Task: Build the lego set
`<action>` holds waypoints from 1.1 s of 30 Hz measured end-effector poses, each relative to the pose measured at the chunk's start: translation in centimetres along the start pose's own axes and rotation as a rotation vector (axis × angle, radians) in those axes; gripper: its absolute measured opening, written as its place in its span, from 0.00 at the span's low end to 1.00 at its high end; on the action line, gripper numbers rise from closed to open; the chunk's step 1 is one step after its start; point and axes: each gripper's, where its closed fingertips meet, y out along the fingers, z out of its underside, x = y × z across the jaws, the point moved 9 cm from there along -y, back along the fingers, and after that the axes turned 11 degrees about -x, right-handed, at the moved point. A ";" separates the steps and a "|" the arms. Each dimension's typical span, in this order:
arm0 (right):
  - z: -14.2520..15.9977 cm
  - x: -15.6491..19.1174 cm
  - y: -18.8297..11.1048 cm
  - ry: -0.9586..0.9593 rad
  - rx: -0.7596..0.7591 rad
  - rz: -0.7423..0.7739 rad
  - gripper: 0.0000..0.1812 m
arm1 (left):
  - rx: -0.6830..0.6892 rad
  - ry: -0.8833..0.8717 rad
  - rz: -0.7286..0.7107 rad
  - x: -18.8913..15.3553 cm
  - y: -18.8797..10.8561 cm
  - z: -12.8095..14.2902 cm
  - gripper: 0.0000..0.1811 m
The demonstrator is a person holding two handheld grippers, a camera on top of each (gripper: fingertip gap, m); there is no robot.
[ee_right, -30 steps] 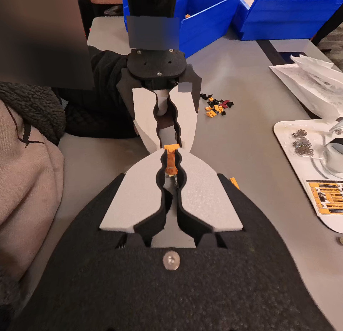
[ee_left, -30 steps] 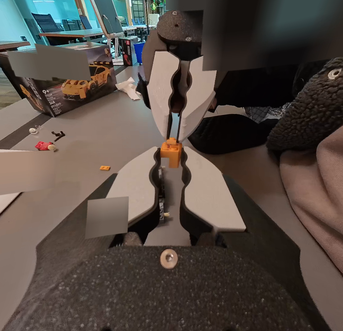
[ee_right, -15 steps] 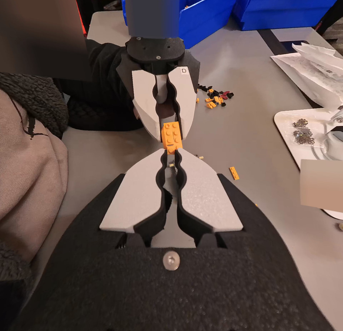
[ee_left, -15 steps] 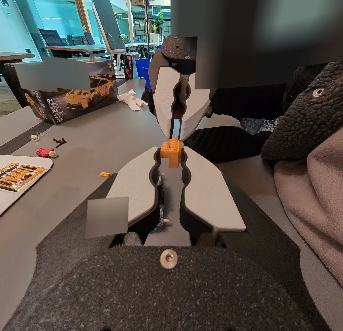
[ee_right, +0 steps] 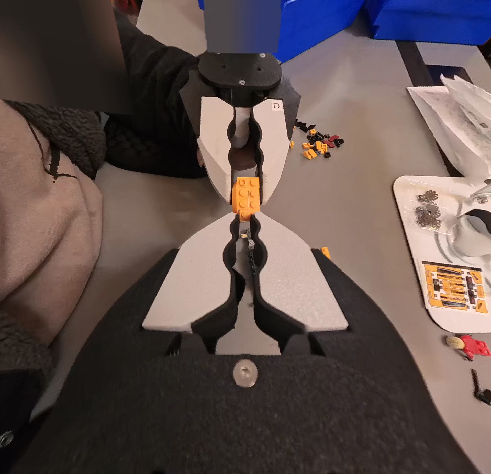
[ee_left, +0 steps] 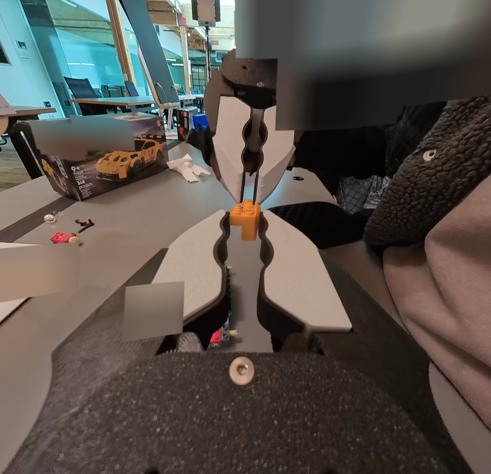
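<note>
Between the two sets of tips, the orange brick assembly [ee_left: 244,220] hangs above the table [ee_right: 345,195]: left gripper [ee_left: 244,217] pinches it, right gripper [ee_right: 244,218] nips its near end. Early days, I'd judge; loose pieces [ee_right: 320,143], a sticker sheet [ee_right: 453,288] and a red minifigure [ee_left: 62,237] wait. The car-printed box [ee_left: 106,158] carries writing I won't repeat.

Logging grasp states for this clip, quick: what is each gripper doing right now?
Left gripper: closed on the orange brick assembly.
Right gripper: closed on a small orange piece at that assembly's near end.
</note>
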 end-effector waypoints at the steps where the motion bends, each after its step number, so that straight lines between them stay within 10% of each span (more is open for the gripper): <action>1: -0.2 0.0 0.0 -0.010 0.012 -0.007 0.04 | -0.015 -0.003 0.001 0.0 0.0 -0.1 0.11; 28: -4.6 -0.1 -0.5 -0.174 0.037 -0.018 0.09 | -0.255 -0.114 -0.010 0.3 -1.2 -1.9 0.11; 33: -3.7 1.1 -0.3 -0.436 -0.043 0.098 0.19 | -0.291 -0.207 -0.031 0.8 -1.5 -2.1 0.11</action>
